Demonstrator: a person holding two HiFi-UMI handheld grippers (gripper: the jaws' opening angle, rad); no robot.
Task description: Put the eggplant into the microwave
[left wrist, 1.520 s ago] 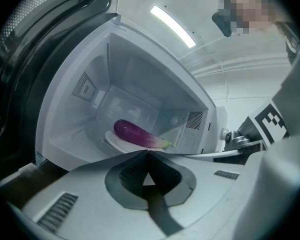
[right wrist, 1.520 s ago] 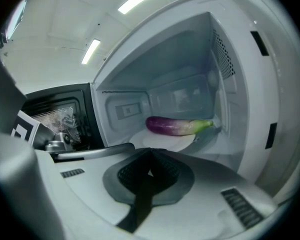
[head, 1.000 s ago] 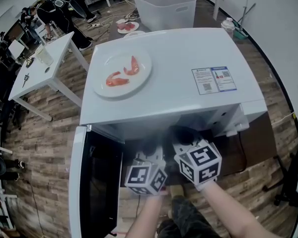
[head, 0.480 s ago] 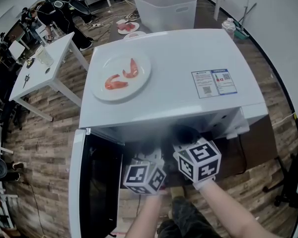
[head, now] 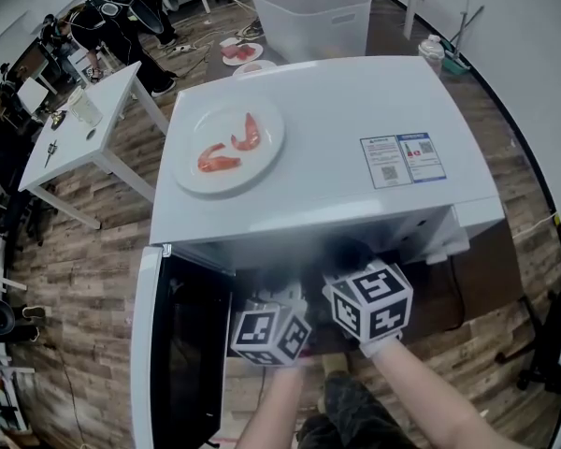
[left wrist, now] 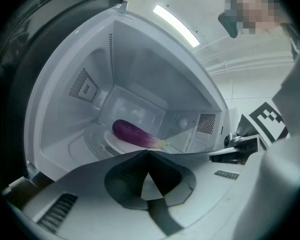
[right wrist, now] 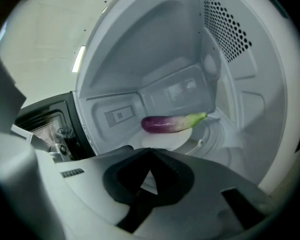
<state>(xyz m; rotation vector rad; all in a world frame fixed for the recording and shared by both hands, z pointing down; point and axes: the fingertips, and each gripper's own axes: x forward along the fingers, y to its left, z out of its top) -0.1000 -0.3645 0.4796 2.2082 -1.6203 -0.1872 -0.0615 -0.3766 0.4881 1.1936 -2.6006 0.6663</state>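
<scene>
Microwave (head: 337, 110) door (head: 182, 344) swung wide open at left. Eggplant (right wrist: 170, 123) lies on its side on small white dish (right wrist: 165, 140) at middle of oven floor, green stem end toward perforated right wall. Left gripper (left wrist: 147, 151) and right gripper (right wrist: 151, 150) side by side just in front of opening, both aimed inside. Each claw pressed together, tips meeting, nothing pinched; eggplant well beyond them. On microwave top: plate (head: 192, 171) with shrimp (head: 248, 131), sticker (head: 402, 157) near right edge.
</scene>
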